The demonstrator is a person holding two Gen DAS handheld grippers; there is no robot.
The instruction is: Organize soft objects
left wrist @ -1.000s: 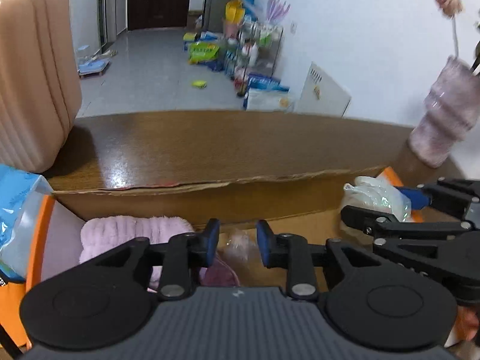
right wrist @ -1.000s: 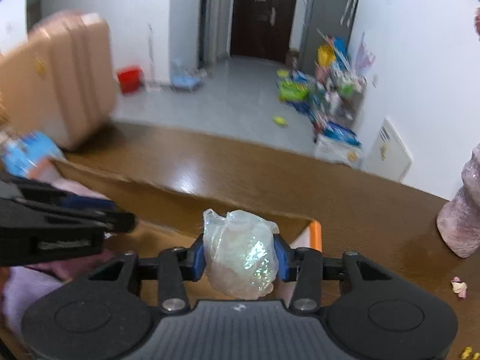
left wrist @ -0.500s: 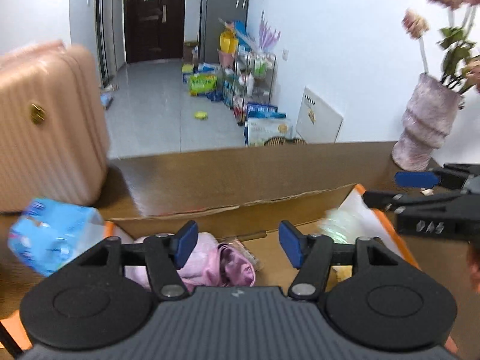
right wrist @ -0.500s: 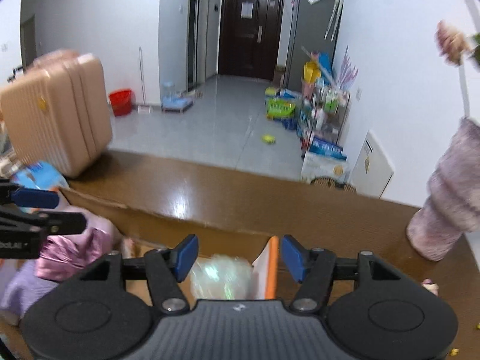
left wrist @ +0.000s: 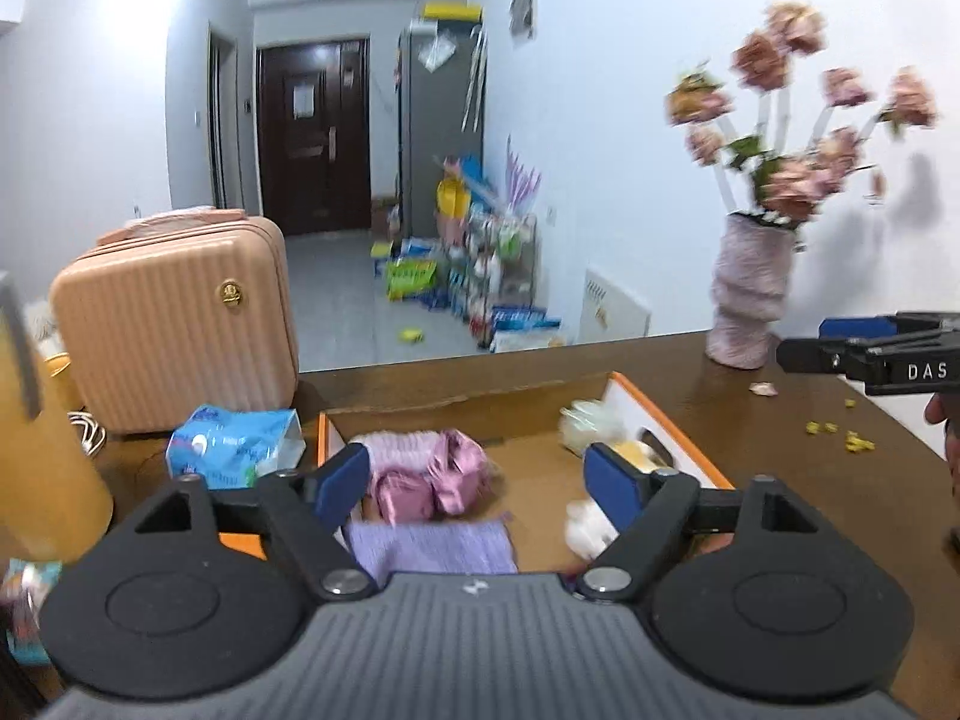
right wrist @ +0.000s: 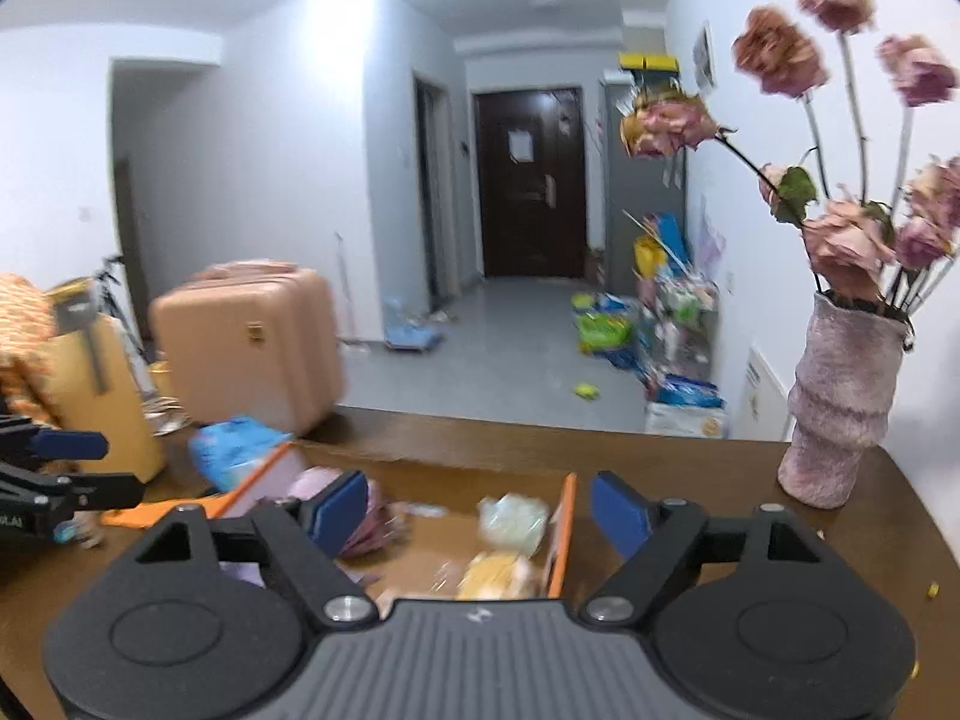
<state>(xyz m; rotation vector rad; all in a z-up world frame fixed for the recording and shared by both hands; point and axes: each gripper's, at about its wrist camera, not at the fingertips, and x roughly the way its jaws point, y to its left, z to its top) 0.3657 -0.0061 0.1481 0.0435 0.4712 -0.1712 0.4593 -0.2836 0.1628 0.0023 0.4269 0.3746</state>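
Note:
An open cardboard box with orange edges (left wrist: 660, 414) (right wrist: 564, 531) sits on the brown table. Inside lie pink satin pouches (left wrist: 441, 477), a pink fluffy cloth (left wrist: 399, 441), a lilac towel (left wrist: 432, 546), a clear crinkled bag (left wrist: 585, 420) (right wrist: 513, 516), a yellow soft item (right wrist: 495, 576) and a white one (left wrist: 588, 525). My left gripper (left wrist: 477, 486) is open and empty, raised above the box. My right gripper (right wrist: 480, 507) is open and empty, raised above the box's right side; it also shows at the right edge of the left wrist view (left wrist: 840, 354).
A blue tissue pack (left wrist: 231, 447) (right wrist: 237, 444) lies left of the box. A pink suitcase (left wrist: 174, 312) and a yellow object (left wrist: 42, 462) stand at the left. A pink vase with dried roses (right wrist: 840, 414) (left wrist: 750, 294) stands at the right. Small crumbs (left wrist: 834, 432) dot the table.
My right gripper opened and dropped the clear crinkled bag into the box. Both grippers opened wide, rose and pulled back from the box.

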